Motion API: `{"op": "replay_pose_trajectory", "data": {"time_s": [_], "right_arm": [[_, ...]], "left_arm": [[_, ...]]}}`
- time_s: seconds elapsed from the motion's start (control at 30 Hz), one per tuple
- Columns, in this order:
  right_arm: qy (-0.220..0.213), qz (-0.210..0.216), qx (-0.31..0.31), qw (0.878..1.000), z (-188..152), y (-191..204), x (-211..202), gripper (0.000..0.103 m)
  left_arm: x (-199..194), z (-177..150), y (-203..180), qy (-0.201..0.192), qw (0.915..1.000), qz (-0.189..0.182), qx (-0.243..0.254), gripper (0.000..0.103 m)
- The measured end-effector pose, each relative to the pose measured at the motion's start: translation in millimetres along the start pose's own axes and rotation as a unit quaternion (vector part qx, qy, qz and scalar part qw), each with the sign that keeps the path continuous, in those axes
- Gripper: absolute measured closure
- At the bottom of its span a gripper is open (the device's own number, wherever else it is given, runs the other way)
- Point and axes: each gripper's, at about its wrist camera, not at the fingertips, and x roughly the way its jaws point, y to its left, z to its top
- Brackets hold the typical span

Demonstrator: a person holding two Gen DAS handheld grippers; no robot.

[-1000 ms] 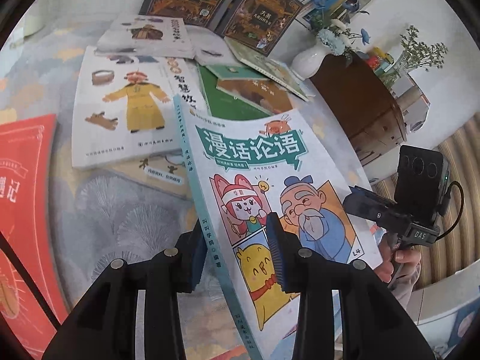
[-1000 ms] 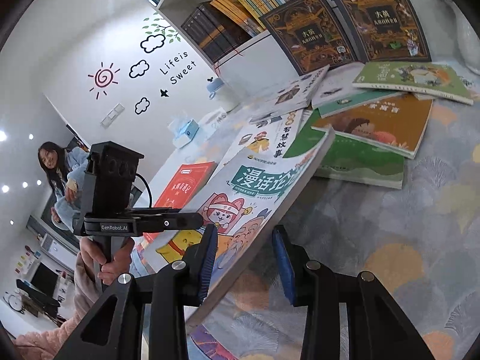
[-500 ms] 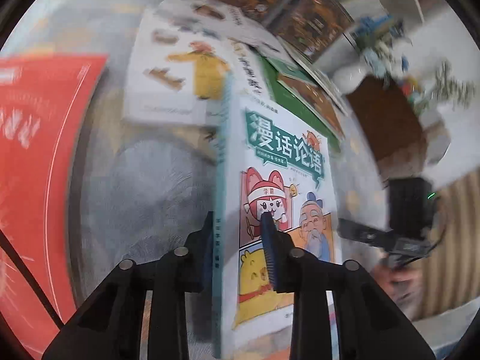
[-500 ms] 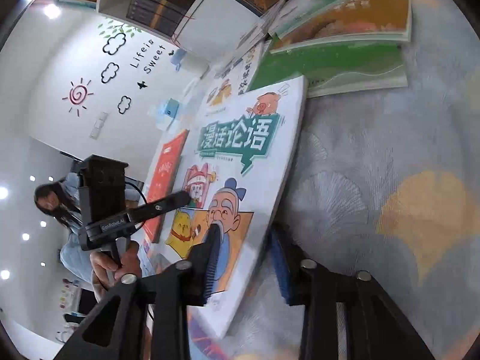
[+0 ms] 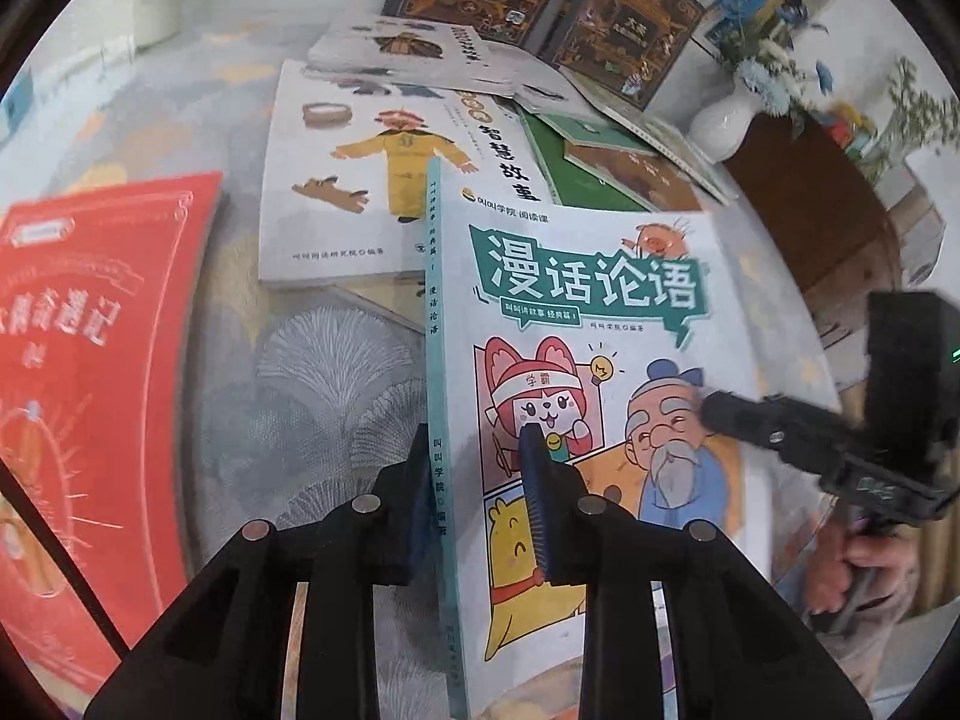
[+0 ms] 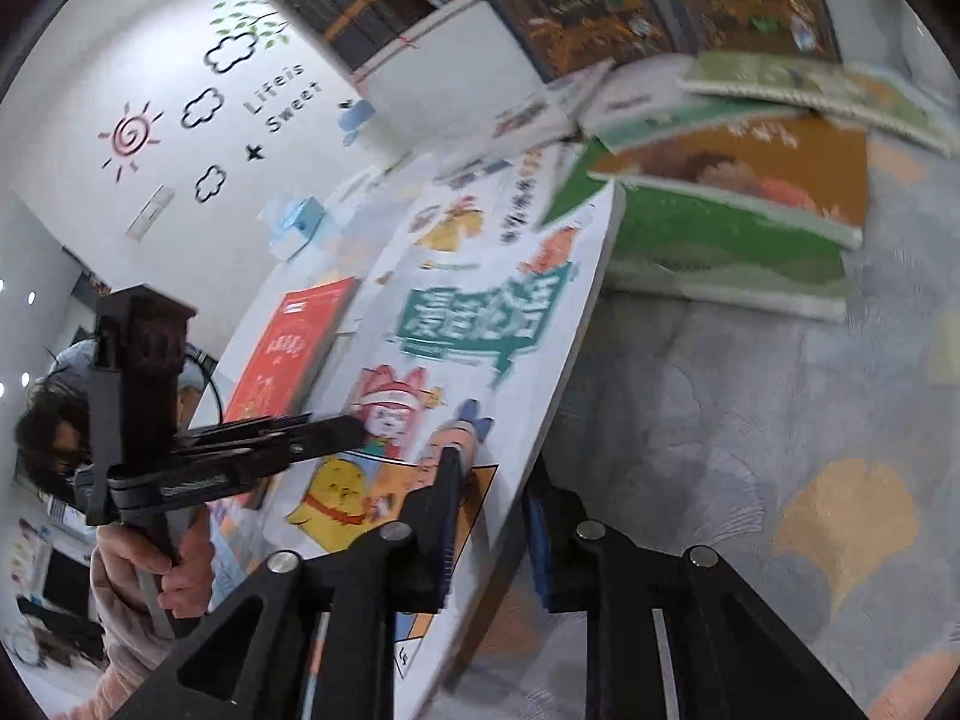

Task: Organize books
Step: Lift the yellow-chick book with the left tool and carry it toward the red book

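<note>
Between your 2 tongs sits the book (image 5: pixel 591 360): left gripper (image 5: pixel 480 480) pinching its spine edge, right gripper (image 6: pixel 492 516) just closing onto the opposite edge. Thin, floppy paperback, so grip deep.

Cartoon-cover paperback (image 5: pixel 594 360), white with teal title banner and teal spine, raised at a tilt off the patterned cloth, clamped at both long edges. Red book (image 5: pixel 90 360) flat to its left. White book with yellow-robed figure (image 5: pixel 372 174) flat behind it. Green and orange books (image 6: pixel 738 222) stacked overlapping. Two dark ornate volumes (image 5: pixel 540 0) propped upright at the back.
</note>
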Motion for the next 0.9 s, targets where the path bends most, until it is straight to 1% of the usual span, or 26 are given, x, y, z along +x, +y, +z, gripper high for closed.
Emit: {"op": "replay_pose_trajectory", "data": {"time_s": [0.1,0.2,0.3,0.5,0.67,0.9], "right_arm": [[0.000,-0.014,-0.032,0.999,3,19,-7,0.083],[0.001,-0.017,-0.051,0.999,5,31,-11,0.083],[-0.002,-0.017,-0.055,0.998,9,38,-13,0.083],[-0.001,-0.014,-0.060,0.998,18,50,-10,0.083],[-0.006,-0.006,-0.065,0.998,24,62,-7,0.083],[-0.001,0.004,-0.081,0.997,35,83,5,0.083]], "left_arm": [[-2,1,-7,0.003,0.9998,0.011,0.016,0.079],[-7,3,-6,0.000,0.9997,0.015,0.021,0.079],[-13,8,-1,-0.002,0.9999,0.004,0.014,0.079],[-31,13,6,-0.018,0.9997,0.004,0.018,0.079],[-39,16,21,-0.025,0.9997,-0.006,0.004,0.079],[-53,19,40,-0.038,0.9993,0.004,-0.006,0.079]]}}
